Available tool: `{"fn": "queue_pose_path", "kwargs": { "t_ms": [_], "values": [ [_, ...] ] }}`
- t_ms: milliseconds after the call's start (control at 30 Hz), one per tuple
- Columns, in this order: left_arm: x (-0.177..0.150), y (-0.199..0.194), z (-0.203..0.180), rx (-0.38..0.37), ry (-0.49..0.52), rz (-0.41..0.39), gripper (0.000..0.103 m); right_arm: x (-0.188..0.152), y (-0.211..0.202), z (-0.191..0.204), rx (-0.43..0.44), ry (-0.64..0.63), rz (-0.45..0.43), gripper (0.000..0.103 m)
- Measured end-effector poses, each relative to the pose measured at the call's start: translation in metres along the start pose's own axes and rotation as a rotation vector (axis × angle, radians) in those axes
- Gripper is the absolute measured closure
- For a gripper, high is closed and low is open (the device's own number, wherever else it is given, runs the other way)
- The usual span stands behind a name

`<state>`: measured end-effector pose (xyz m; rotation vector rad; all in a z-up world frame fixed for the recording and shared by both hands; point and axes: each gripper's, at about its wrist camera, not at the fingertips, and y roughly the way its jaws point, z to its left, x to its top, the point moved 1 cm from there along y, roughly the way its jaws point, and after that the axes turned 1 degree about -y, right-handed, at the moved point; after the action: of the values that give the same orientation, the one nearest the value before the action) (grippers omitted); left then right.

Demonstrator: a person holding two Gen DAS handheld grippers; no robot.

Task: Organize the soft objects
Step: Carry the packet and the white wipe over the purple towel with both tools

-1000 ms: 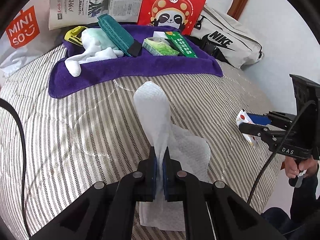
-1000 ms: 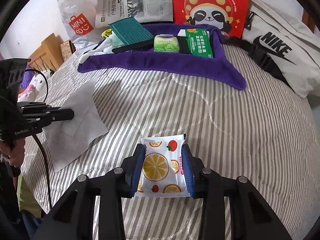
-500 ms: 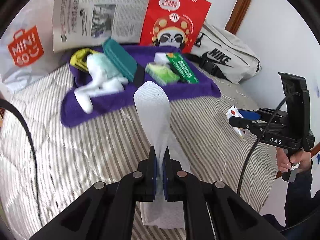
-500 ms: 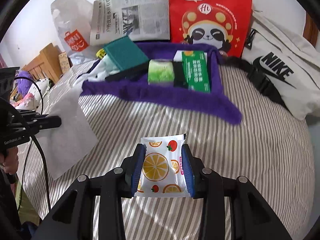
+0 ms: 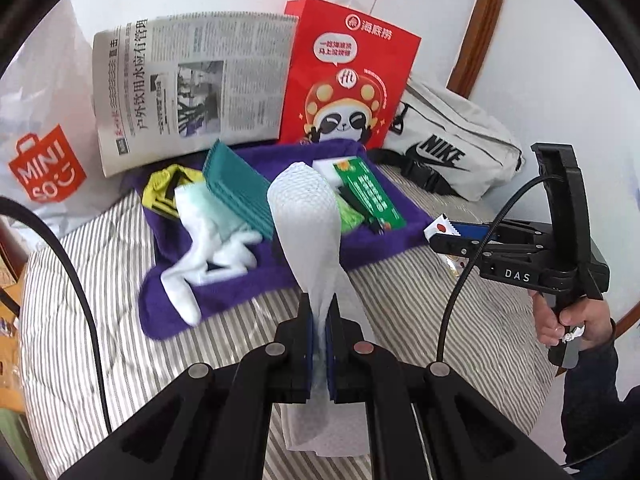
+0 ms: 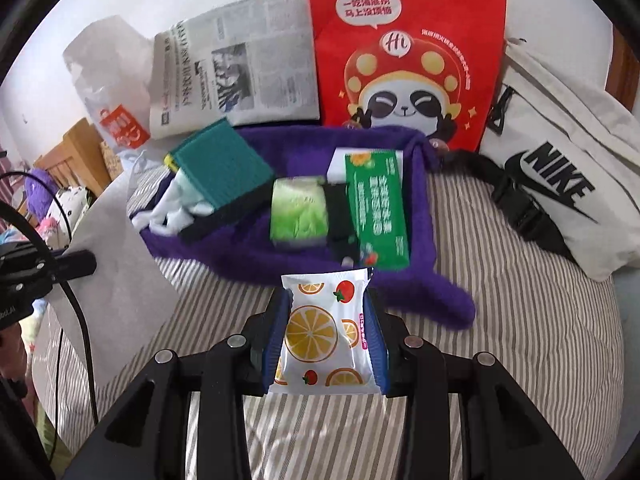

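Observation:
My left gripper [image 5: 319,312] is shut on a white paper towel [image 5: 306,224], which stands up from the jaws and hangs below them above the striped bed. My right gripper [image 6: 326,304] is shut on a white tissue pack [image 6: 320,332] printed with oranges and tomatoes, held just short of the purple towel [image 6: 256,256]. On that towel lie a teal cloth [image 6: 222,172], white socks [image 5: 208,248], a light green pack [image 6: 300,212] and a green box [image 6: 376,208]. In the left wrist view the right gripper [image 5: 440,236] appears at the right with the pack's end showing.
A red panda bag [image 6: 404,52], a newspaper [image 5: 188,84], a Miniso bag [image 5: 44,168] and a white Nike bag [image 6: 560,168] line the far side of the bed [image 6: 520,340]. A hand [image 5: 576,320] grips the right tool's handle. Cables trail at the left.
Both grippers have risen and moved toward the purple towel, which now looms larger. The paper towel has lifted off the bed. Neither grip has altered.

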<state>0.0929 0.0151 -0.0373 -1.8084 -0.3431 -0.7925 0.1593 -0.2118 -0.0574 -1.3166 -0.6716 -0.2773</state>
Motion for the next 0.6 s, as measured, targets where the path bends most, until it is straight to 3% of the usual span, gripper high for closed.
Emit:
{"fn": "queue_pose_path", "kwargs": {
  "t_ms": [433,600],
  "values": [
    [0.053,0.014,0.019,-0.008,-0.013,-0.042,0.097,0.051,0.027,-0.002,0.007,-0.008,-0.017,0.066],
    [0.077,0.037,0.029,-0.006,-0.019,-0.033,0.097,0.064,0.042,-0.008,0.008,-0.005,-0.008,0.066]
  ]
}}
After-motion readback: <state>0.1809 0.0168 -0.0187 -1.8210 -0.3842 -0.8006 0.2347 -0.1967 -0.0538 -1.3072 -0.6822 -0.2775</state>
